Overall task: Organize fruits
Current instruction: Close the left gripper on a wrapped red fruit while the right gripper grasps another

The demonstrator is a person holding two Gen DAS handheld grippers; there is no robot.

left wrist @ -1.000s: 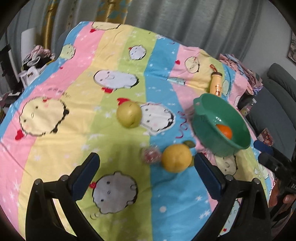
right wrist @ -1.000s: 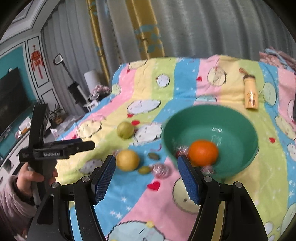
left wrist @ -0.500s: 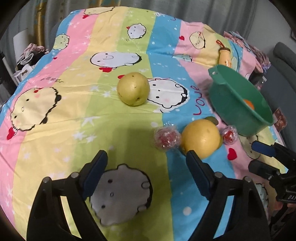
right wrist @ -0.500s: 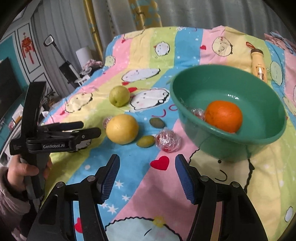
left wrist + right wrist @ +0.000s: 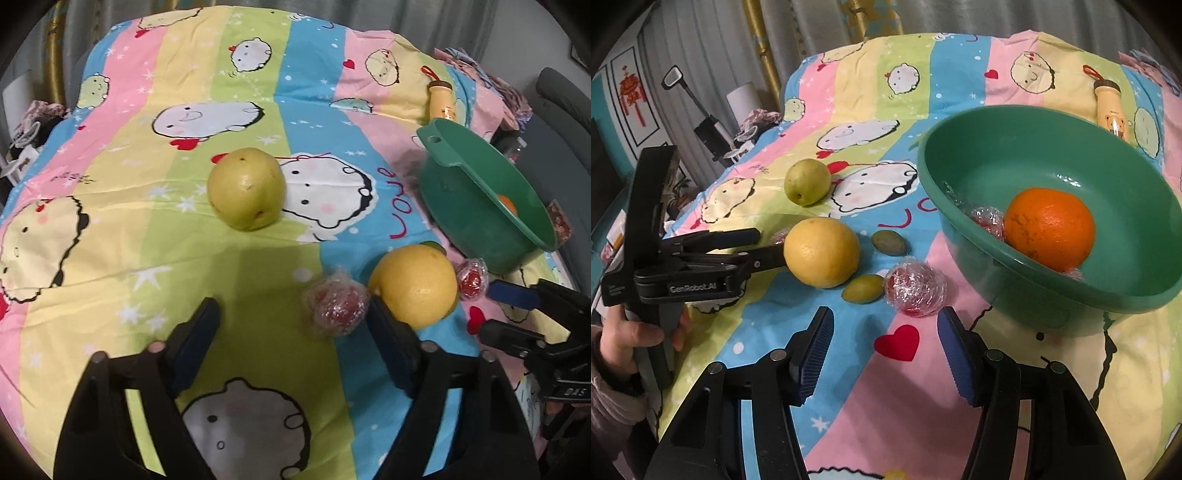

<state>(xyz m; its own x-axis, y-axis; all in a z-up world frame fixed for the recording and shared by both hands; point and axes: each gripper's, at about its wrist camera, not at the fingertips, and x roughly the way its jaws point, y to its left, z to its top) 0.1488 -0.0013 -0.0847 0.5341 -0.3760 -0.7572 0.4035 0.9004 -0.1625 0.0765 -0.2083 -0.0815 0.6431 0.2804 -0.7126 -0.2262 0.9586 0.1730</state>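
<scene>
A green bowl [image 5: 1137, 206] holds an orange [image 5: 1049, 228] and a wrapped red fruit [image 5: 988, 220]. On the cloth lie a yellow grapefruit [image 5: 822, 252], a green pear [image 5: 807, 181], two small green fruits [image 5: 863, 288] [image 5: 889, 243] and a wrapped red fruit [image 5: 915, 288]. My left gripper [image 5: 291, 325] is open, with another wrapped red fruit [image 5: 336, 304] just inside its right finger and the grapefruit [image 5: 415, 286] beside it. My right gripper [image 5: 884, 345] is open and empty, just short of the wrapped fruit.
A small yellow bottle [image 5: 1110, 107] lies on the cloth behind the bowl. The striped cartoon cloth [image 5: 147, 229] covers the whole table. A grey sofa [image 5: 565, 103] stands at the right, clutter and a TV wall at the left.
Both grippers have moved forward and lower toward the fruit. The left one now has the wrapped red fruit between its fingers; the right one is close to the other wrapped fruit.
</scene>
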